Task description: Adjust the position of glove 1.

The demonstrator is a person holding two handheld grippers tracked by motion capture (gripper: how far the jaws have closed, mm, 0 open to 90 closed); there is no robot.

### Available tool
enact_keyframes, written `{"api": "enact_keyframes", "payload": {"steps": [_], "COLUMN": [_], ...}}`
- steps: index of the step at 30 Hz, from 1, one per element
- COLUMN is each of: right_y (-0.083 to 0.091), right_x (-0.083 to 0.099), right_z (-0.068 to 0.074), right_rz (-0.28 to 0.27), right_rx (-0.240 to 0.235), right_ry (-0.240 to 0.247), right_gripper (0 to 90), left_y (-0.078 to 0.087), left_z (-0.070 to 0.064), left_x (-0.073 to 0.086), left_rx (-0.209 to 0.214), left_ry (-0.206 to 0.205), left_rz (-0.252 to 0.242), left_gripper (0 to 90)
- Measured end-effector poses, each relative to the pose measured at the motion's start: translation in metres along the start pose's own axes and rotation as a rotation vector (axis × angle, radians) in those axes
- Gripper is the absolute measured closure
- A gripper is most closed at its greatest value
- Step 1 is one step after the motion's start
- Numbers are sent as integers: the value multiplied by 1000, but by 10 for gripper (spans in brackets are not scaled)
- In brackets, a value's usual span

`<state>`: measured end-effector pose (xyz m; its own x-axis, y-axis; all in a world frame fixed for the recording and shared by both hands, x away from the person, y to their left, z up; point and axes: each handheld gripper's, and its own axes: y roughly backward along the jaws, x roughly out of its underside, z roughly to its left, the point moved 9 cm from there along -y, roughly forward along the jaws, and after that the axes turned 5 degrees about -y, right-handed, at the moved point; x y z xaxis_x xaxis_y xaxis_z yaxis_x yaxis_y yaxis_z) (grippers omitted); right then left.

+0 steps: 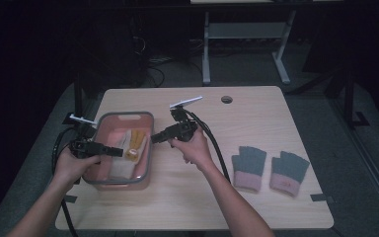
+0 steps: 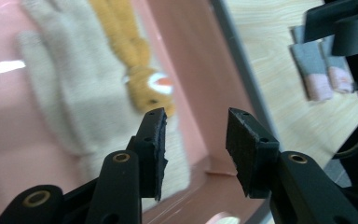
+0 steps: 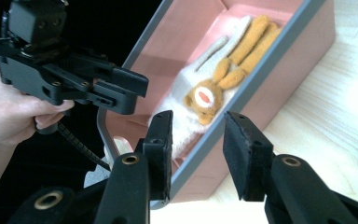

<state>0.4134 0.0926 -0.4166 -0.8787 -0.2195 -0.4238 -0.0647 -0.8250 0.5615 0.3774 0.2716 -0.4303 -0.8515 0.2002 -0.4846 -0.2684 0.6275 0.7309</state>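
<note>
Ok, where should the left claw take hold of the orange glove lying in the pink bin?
Probably by the cuff end of the orange knitted glove, the end nearest the open left claw. Come from above: the glove lies flat on a cream knitted glove, close to the wall of the pink plastic bin, so a side approach looks blocked.

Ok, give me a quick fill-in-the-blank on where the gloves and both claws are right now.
1. The cream glove and the yellow glove lie inside the pink ____.
2. The grey pair of gloves lies on the bare ____.
3. Both the left claw and the right claw have their jaws ____.

Missing words: bin; table; open
</note>
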Motion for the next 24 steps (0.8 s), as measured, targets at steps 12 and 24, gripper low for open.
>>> {"api": "enact_keyframes", "payload": {"steps": [12,24], "right_y": [19,45], "right_x": [9,21], "right_z": [-13,-31], "right_rz": [-25,-52], "right_rx": [0,0], "right_ry": [-12,-37], "right_gripper": [591,571], "left_y": [-7,-22], "left_z": [-30,-58], "left_x": [-13,-21], "left_rx": [69,99], "left_ry": [-55,-83], "left_rz": [-40,-37], "left_gripper": [533,484]}}
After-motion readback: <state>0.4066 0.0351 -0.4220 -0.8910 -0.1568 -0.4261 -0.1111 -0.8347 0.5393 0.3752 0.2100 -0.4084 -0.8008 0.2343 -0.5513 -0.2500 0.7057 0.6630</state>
